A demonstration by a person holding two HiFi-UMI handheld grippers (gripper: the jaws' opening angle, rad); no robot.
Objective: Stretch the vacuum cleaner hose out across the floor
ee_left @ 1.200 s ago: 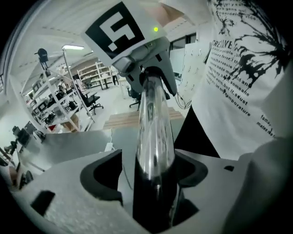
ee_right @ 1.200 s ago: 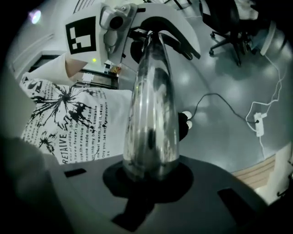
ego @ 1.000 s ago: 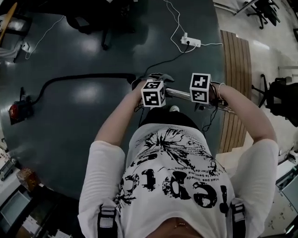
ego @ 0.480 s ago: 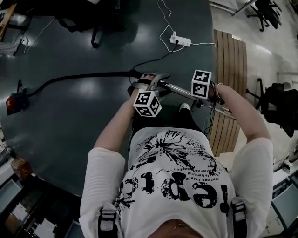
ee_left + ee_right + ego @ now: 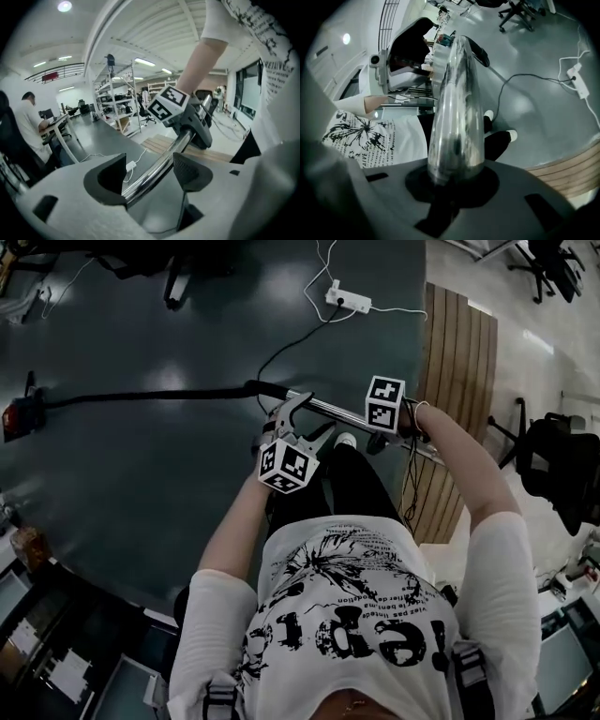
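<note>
One hose (image 5: pixel 159 394) | one metal tube (image 5: pixel 328 408) | one left gripper (image 5: pixel 151 172) | one right gripper (image 5: pixel 450 185)

Surface: dark, glossy floor (image 5: pixel 141 493), with a paler floor (image 5: pixel 548 352) on the right.
Border: slatted wooden strip (image 5: pixel 464 381) between the two.
Hose: black hose (image 5: pixel 141 395), lying almost straight from left to centre.
Vacuum cleaner: red-and-dark body (image 5: pixel 17 418) at the hose's left end.
Power strip: white power strip (image 5: pixel 347 299), far centre; black cable (image 5: pixel 281 351) curving nearer from it.
Seating: black office chair (image 5: pixel 553 460), right.
</note>
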